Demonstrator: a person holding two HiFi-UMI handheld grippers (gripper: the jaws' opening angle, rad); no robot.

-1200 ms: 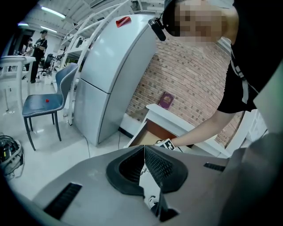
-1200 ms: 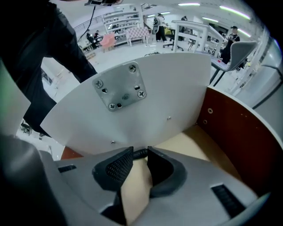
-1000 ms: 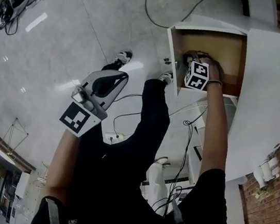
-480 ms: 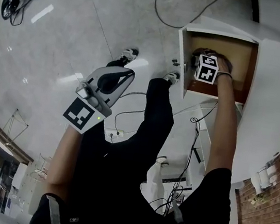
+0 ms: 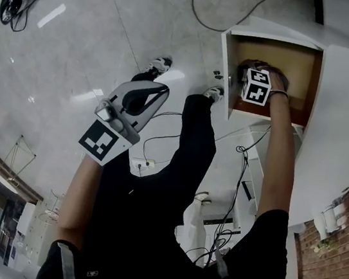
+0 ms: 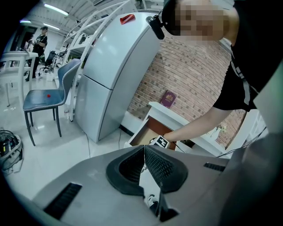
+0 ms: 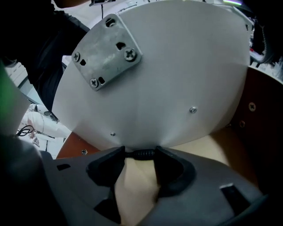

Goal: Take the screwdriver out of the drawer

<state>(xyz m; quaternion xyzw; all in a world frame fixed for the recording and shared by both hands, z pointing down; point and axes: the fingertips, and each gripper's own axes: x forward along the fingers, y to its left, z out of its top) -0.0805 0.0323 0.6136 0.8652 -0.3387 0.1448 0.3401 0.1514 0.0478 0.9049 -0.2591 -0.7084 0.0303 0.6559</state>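
The white cabinet's drawer [image 5: 229, 72] stands pulled out, its tan floor [image 7: 137, 187] bare. My right gripper [image 5: 246, 69] reaches steeply down into it, with its marker cube [image 5: 256, 87] on top. In the right gripper view its jaws [image 7: 141, 160] stand wide apart, up against the inside of the white drawer front [image 7: 168, 79]. A black ribbed handle, seemingly the screwdriver [image 7: 143, 153], lies across between the fingertips. I cannot see pads pressing on it. My left gripper [image 5: 161, 90] hangs over the floor away from the drawer, and its jaws [image 6: 144, 148] meet with nothing in them.
A metal plate [image 7: 106, 50] is screwed onto the drawer front. The white cabinet top [image 5: 340, 115] runs along the brick wall [image 5: 339, 258]. Cables [image 5: 200, 9] trail on the tiled floor, and the person's legs [image 5: 186, 150] stand before the drawer. A blue chair [image 6: 46, 95] and a tall grey cabinet [image 6: 115, 70] stand farther off.
The right gripper's cube has tipped and sits a little deeper in the drawer than a second ago. The left gripper has kept its place.
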